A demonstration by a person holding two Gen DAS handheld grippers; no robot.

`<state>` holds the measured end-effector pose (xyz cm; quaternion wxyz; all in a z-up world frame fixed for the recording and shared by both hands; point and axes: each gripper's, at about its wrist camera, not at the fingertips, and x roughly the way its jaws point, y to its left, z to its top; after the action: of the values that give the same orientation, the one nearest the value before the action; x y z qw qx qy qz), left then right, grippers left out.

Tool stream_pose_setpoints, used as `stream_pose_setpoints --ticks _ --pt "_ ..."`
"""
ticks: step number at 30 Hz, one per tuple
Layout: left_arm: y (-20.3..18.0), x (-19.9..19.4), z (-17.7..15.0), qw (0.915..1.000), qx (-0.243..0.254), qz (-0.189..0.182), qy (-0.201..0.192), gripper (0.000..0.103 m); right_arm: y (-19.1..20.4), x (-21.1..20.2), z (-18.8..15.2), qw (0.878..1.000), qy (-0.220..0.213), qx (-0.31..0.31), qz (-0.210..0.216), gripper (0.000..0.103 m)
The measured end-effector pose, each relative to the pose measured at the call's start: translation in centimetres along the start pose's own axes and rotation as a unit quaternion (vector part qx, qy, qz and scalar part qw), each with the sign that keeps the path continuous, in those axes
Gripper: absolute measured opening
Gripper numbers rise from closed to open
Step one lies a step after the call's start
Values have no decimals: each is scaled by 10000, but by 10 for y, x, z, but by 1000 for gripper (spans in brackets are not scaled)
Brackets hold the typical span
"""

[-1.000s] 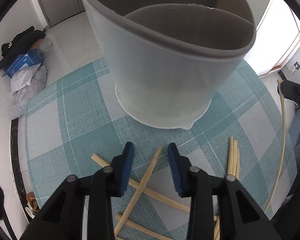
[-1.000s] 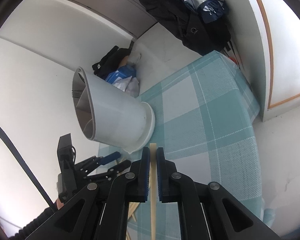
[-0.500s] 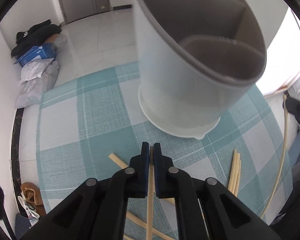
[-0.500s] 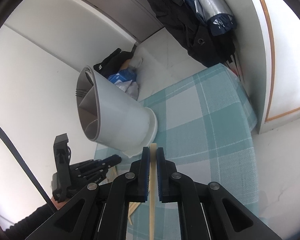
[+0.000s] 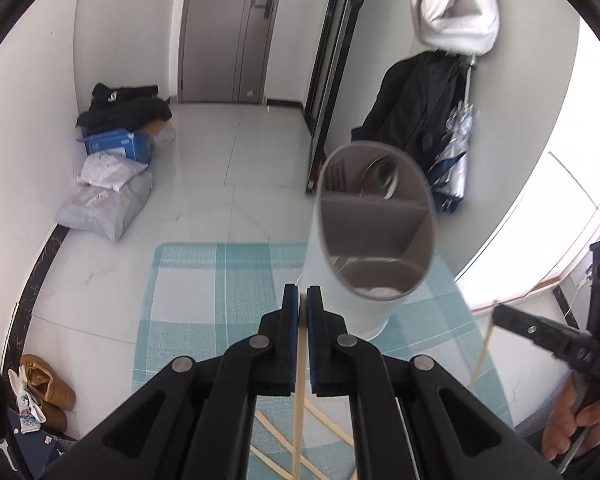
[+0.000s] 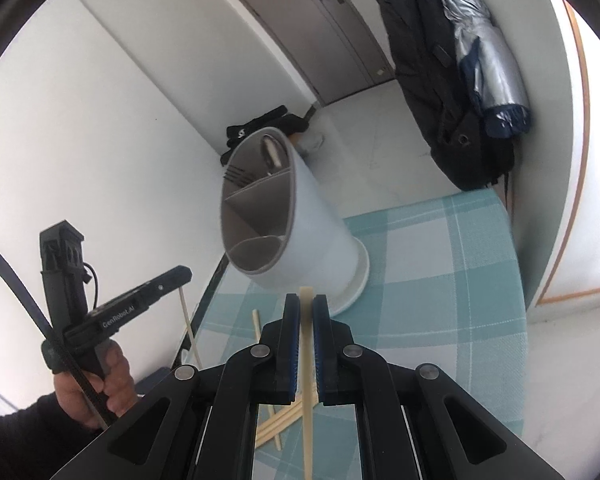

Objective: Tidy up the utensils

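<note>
My left gripper is shut on a pale wooden chopstick, held above the teal plaid cloth. Just ahead and to the right stands the white utensil holder with grey dividers; a spoon and forks sit in its far compartments. My right gripper is shut on another chopstick, with the holder ahead and to its left. Each view shows the other gripper: the right gripper low at the right, the left gripper at the left. Several loose chopsticks lie on the cloth.
The cloth-covered table ends a short way behind the holder. Beyond it on the tiled floor lie bags and a blue box, and shoes at the lower left. Dark coats and an umbrella hang at the right.
The left gripper closed on a chopstick on the cloth and lifted it clear, drawing up and back from the holder. The right gripper rose and rolled, still gripping its chopstick.
</note>
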<state>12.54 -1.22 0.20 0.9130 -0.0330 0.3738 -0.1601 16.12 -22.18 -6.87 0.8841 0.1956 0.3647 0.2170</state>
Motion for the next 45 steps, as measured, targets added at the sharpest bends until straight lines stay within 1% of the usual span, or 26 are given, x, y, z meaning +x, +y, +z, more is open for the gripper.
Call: stream_pose_setpoints --ticks 4,6,8,10,12,14,16,22,26,30,33,38,40,43,45 --pt "-2 -15 -1 9998 33 -49 -195 1 30 -4 -7 9982 -187 -531 -215 6" --pt "7 -13 2 9997 31 -55 -218 1 41 -7 -12 9964 -276 -725 -330 6" --pt "5 -17 0 9998 31 -4 -198 1 50 -9 -17 9950 -332 -849 -413 6" --pt "9 -17 0 9999 14 -15 -169 1 55 -10 -20 9945 -357 -880 -452 6" --pt "8 -23 -1 9999 23 87 -139 1 59 -12 -23 9939 -392 -916 -464 6" --pt "5 -27 -2 9999 8 69 -98 1 64 -16 -25 9926 -456 -983 -545 5" --pt "0 -32 -2 9998 114 112 -120 1 68 -18 -27 9908 -504 -1045 -697 5" --pt "-6 -45 2 9997 178 -43 -159 1 69 -30 -30 9912 -667 -947 -642 5" --pt "-11 -46 10 9995 192 -248 -12 1 70 -40 -26 9911 -810 -892 -561 5" --pt "-18 -57 29 9987 279 -392 -151 1 71 -57 -6 9905 -1025 -797 -445 5" --pt "-20 -65 54 9977 151 -580 -306 1 75 -69 16 9896 -1174 -750 -353 5" --pt "-22 -71 102 9952 -16 -740 -633 1 86 -84 64 9861 -1399 -863 -243 6" --pt "-18 -70 117 9936 -200 -823 -747 1 92 -87 85 9836 -1513 -960 -222 6" --pt "-12 -66 141 9902 -433 -834 -1033 1 103 -87 116 9785 -1655 -1211 -221 6" --pt "-9 -63 152 9881 -535 -698 -1260 1 109 -83 133 9752 -1731 -1355 -245 6"
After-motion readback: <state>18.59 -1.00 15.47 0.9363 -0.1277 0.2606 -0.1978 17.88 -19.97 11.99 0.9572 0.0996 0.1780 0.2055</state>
